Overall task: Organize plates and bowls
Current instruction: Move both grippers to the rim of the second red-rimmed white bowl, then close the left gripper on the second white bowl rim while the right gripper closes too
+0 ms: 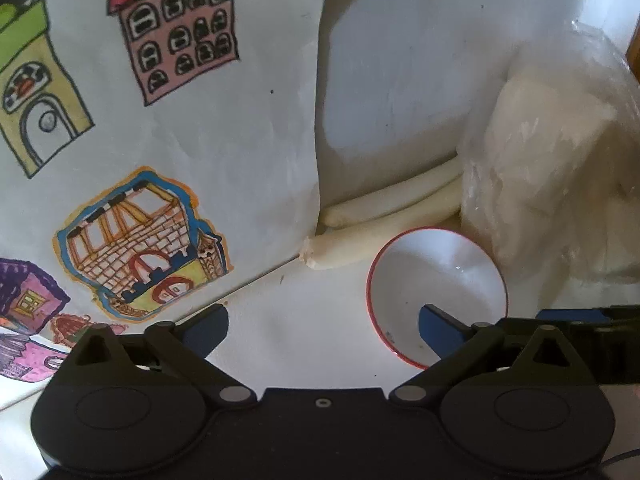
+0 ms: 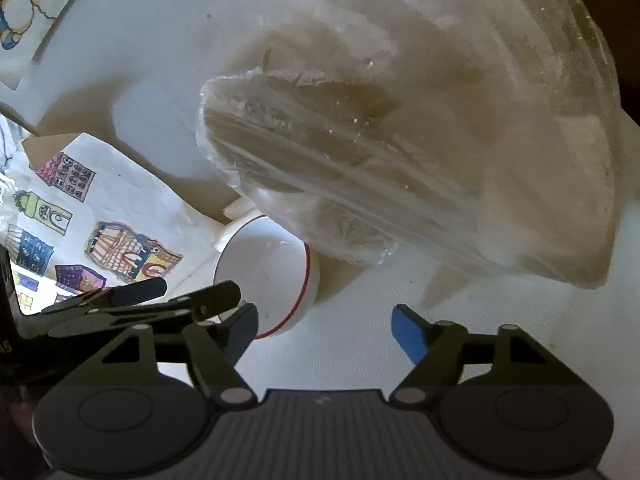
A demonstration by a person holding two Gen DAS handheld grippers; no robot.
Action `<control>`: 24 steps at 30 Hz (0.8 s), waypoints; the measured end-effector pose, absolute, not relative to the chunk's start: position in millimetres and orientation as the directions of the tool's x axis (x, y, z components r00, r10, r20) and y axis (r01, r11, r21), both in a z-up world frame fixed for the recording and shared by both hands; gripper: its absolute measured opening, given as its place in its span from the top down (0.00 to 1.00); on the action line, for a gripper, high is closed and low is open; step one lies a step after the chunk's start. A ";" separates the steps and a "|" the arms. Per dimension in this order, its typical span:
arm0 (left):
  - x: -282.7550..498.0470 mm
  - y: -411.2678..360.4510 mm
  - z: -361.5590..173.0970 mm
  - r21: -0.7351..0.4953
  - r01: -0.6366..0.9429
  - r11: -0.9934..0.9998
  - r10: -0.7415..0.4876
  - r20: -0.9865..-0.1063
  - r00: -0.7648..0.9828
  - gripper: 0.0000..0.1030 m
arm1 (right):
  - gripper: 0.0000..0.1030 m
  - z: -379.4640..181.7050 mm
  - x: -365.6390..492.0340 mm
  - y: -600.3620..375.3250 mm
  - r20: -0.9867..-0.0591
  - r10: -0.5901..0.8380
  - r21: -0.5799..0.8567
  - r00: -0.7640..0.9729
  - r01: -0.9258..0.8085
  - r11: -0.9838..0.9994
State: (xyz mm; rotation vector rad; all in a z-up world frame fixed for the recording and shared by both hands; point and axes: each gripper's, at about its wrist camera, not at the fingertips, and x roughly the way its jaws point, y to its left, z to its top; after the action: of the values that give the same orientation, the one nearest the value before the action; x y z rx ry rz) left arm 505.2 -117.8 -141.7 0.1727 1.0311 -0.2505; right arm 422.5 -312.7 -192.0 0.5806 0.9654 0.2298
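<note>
Both grippers flank the red-rimmed bowl: your left gripper gapes empty, one finger inside it; your right gripper, half-open, holds nothing, positioned for pickup.

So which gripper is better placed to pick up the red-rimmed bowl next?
Probably the left. The left gripper is open, and its right finger already reaches over the red-rimmed bowl, near its rim. The right gripper is open too, but the bowl lies off to its left, outside its fingers.
</note>
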 end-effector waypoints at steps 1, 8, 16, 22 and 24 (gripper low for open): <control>505.6 -118.5 -142.8 0.023 0.286 0.958 -0.125 -0.865 0.487 0.08 | 0.33 -192.6 423.2 -312.2 -0.707 0.434 0.561 0.559 0.071 0.825; 514.0 -116.8 -152.9 -0.021 0.275 0.961 -0.151 -0.875 0.461 0.28 | 0.51 -196.1 428.4 -305.1 -0.696 0.459 0.582 0.551 0.058 0.811; 519.8 -119.2 -164.4 -0.136 0.254 0.958 -0.234 -0.881 0.410 0.68 | 0.69 -198.0 431.5 -302.8 -0.679 0.470 0.593 0.564 0.045 0.804; 512.8 -119.9 -171.1 -0.189 0.212 0.959 -0.262 -0.876 0.405 0.87 | 0.80 -197.8 432.4 -297.9 -0.671 0.470 0.596 0.573 0.040 0.802; 510.6 -121.1 -172.9 -0.194 0.204 0.960 -0.263 -0.874 0.408 0.88 | 0.81 -198.0 433.1 -297.0 -0.672 0.470 0.596 0.572 0.041 0.802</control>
State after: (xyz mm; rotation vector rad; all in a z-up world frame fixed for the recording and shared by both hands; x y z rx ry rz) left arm 510.6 -121.1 -172.9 -0.0596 1.1127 -0.2941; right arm 433.1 -297.0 -198.0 0.6079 0.9403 0.2701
